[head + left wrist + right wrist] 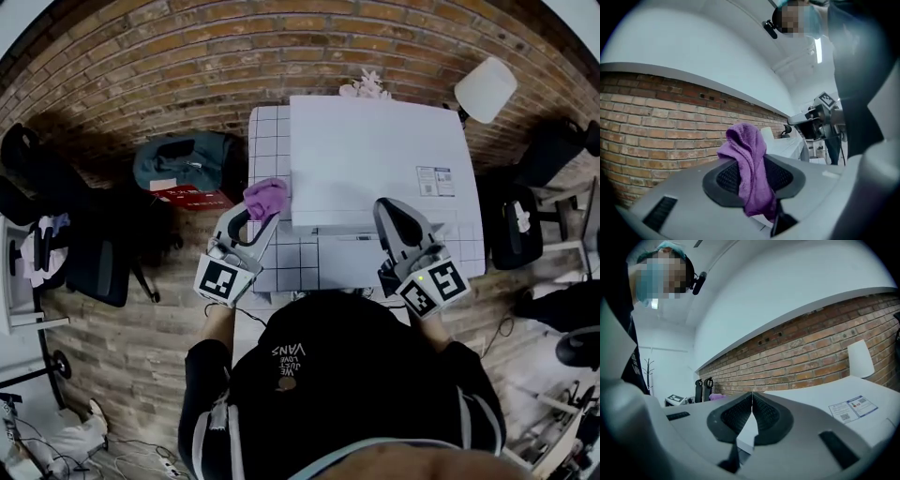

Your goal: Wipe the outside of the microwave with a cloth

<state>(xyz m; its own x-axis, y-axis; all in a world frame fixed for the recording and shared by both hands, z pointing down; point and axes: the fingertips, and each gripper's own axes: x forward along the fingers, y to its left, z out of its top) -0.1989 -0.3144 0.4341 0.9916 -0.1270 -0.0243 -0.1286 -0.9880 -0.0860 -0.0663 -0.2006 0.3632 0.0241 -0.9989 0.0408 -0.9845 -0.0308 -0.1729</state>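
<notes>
A white microwave (375, 164) stands on a white tiled table (272, 141) against a brick wall. My left gripper (251, 214) is shut on a purple cloth (266, 197), held just off the microwave's left side near its front corner. In the left gripper view the cloth (749, 164) hangs bunched between the jaws, with the microwave (790, 146) pale beyond it. My right gripper (391, 212) is shut and empty, its tips over the microwave's front right top. From the right gripper view the microwave top (820, 399) spreads ahead, with a sticker (853, 408) on it.
A white lamp shade (486, 89) stands at the microwave's back right, pink flowers (366, 86) behind it. On the floor to the left lie a teal bag (183, 161) and black chairs (66, 225); another black chair (516, 220) sits to the right.
</notes>
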